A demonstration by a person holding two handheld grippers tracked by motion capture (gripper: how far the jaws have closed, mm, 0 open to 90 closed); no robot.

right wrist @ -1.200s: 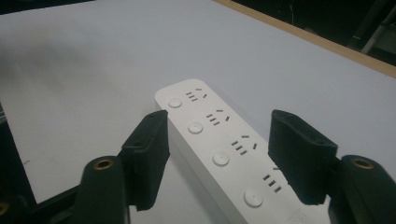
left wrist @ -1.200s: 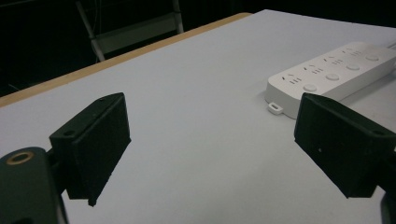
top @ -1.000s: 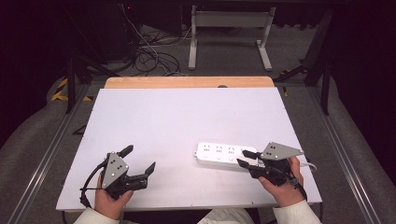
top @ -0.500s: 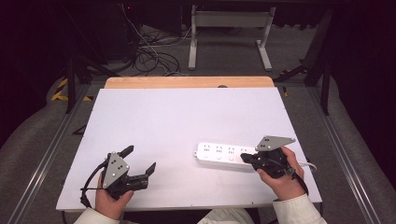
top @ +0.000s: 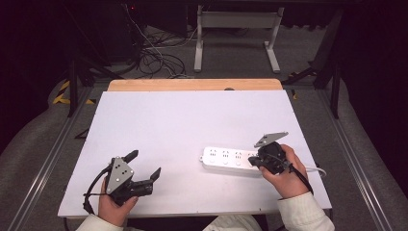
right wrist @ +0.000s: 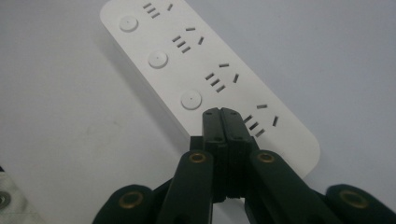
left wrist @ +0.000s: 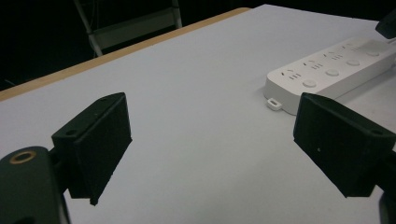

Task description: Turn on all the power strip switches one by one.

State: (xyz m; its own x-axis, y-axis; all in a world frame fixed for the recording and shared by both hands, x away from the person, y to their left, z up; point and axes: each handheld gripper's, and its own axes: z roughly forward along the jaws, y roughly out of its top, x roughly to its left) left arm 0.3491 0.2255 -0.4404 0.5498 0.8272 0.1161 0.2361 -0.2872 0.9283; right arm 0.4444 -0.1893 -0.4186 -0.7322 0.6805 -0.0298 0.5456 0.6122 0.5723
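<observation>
At the near edge of the matte white counter, the left tongs rest low with their blocky black jaws spread wide. The right tongs, jaws pressed together on nothing, poise over the right end of a smooth white power strip lying flat at the counter's near right, with four round buttons beside slotted sockets; no writing is readable. A wooden strip edges the far side.

Lab-style recording space, white work table with wooden far edge, tangled cables on grey floor, metal frame legs, dark surroundings
</observation>
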